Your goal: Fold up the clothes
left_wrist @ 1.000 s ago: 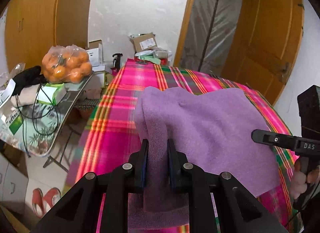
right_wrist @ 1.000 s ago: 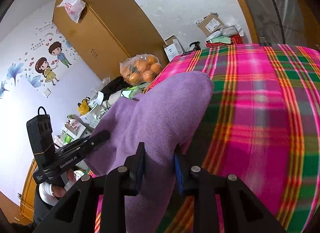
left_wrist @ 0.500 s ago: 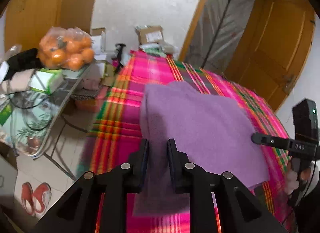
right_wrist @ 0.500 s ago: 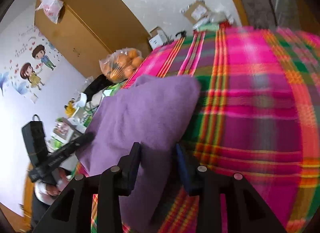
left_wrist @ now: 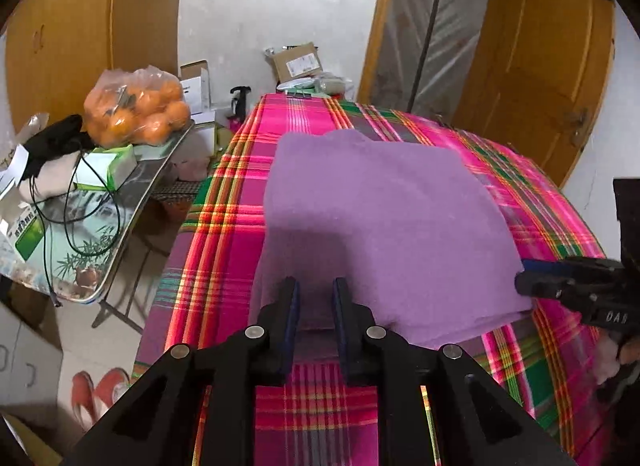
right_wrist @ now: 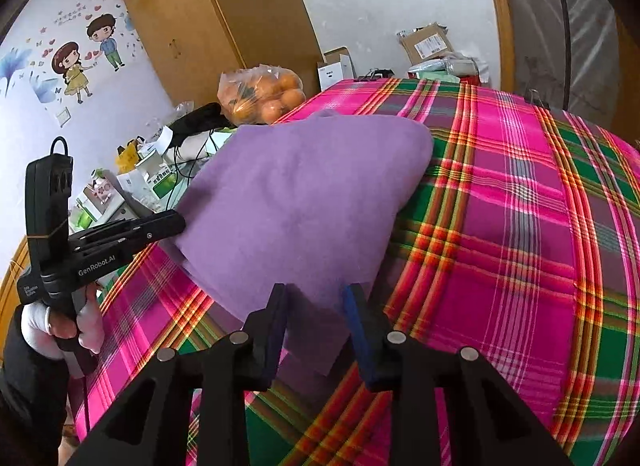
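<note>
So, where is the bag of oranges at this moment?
The bag of oranges sits on the cluttered side table left of the plaid tablecloth, in front of the wooden wardrobe; in both views it is beyond the purple cloth.

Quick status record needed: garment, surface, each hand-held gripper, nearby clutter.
garment: purple cloth, folded, lying flat
surface: plaid tablecloth
left hand-held gripper: at the near left edge, cloth between the fingers
right hand-held gripper: at the near right corner, jaws closing, cloth between them, pads apart
clutter: bag of oranges on the side table
</note>
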